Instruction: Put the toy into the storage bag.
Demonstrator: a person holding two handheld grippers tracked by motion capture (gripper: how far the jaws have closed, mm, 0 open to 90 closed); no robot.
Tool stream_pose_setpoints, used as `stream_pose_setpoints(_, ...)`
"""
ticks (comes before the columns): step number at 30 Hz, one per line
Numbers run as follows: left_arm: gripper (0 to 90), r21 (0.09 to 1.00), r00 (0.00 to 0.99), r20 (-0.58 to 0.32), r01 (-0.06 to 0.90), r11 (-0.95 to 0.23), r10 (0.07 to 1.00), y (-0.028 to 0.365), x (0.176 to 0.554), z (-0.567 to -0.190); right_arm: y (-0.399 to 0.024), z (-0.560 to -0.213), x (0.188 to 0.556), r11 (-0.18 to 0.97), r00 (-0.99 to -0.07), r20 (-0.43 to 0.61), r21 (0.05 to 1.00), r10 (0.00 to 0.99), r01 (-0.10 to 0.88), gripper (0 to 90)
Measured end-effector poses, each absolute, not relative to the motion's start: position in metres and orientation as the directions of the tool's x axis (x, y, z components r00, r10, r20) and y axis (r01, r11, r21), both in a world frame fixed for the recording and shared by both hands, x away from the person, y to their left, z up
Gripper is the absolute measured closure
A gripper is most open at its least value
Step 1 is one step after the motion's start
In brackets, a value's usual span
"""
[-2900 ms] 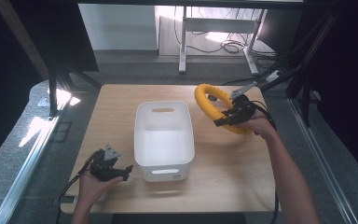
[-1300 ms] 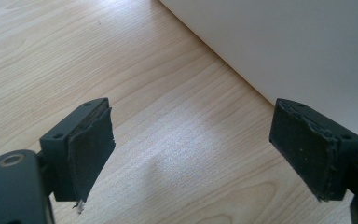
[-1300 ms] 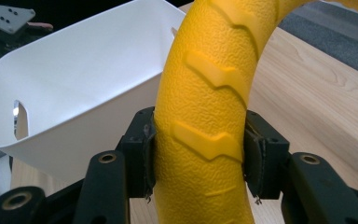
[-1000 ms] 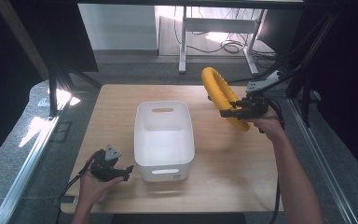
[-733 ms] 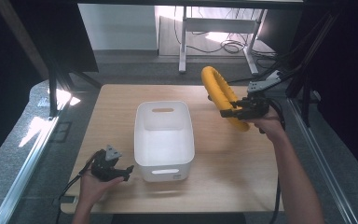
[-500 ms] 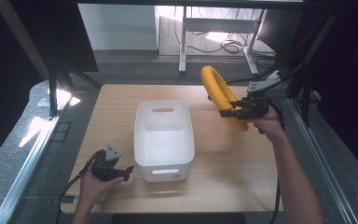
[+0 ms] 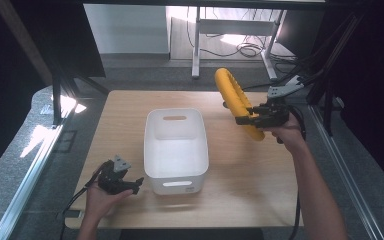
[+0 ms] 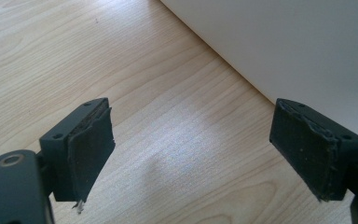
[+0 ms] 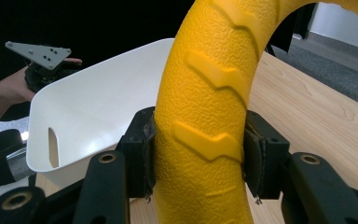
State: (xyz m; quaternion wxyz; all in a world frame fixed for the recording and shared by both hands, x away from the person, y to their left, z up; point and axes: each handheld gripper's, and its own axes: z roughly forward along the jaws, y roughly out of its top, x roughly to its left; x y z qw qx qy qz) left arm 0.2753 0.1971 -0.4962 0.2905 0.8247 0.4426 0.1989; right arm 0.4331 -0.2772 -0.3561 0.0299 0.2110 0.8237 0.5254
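A yellow ring with a tyre-like tread hangs upright above the table's right side, right of the white bin. My right gripper is shut on its lower part; in the right gripper view the ring stands clamped between both pads, with the bin behind it. My left gripper rests low at the front left, just left of the bin. Its jaws stand wide open over bare wood, one pad at the left, the bin's wall ahead.
The wooden table has bare room in front and to the right of the bin. Metal rails run along both sides. Desk legs and cables lie on the floor beyond the far edge.
The right gripper has lifted the ring and tilted it upright, moving slightly right and away from the bin. The left gripper has stayed put.
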Motion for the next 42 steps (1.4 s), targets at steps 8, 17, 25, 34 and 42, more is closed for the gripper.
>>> stream_pose_setpoints(8,13.7,0.655,0.529,0.070,0.615,-0.439,0.846,0.197,0.275,-0.496,-0.273,-0.355,0.429,0.358,-0.915,0.171,0.881,0.367,0.308,51.7)
stream_pose_setpoints(17,13.7,0.658,0.528,0.069,0.614,-0.437,0.846,0.197,0.275,-0.496,-0.271,-0.354,0.423,0.334,-0.920,0.169,0.896,0.354,0.294,51.6)
stream_pose_setpoints(25,13.7,0.656,0.529,0.068,0.615,-0.437,0.846,0.197,0.275,-0.496,-0.268,-0.344,0.414,0.320,-0.930,0.153,0.910,0.334,0.265,51.6)
stream_pose_setpoints(34,13.7,0.655,0.530,0.068,0.615,-0.439,0.845,0.197,0.275,-0.496,-0.262,-0.334,0.406,0.303,-0.940,0.136,0.924,0.313,0.235,51.6)
stream_pose_setpoints(42,13.7,0.657,0.530,0.066,0.615,-0.436,0.846,0.197,0.275,-0.496,-0.255,-0.327,0.399,0.297,-0.948,0.128,0.930,0.291,0.216,51.5)
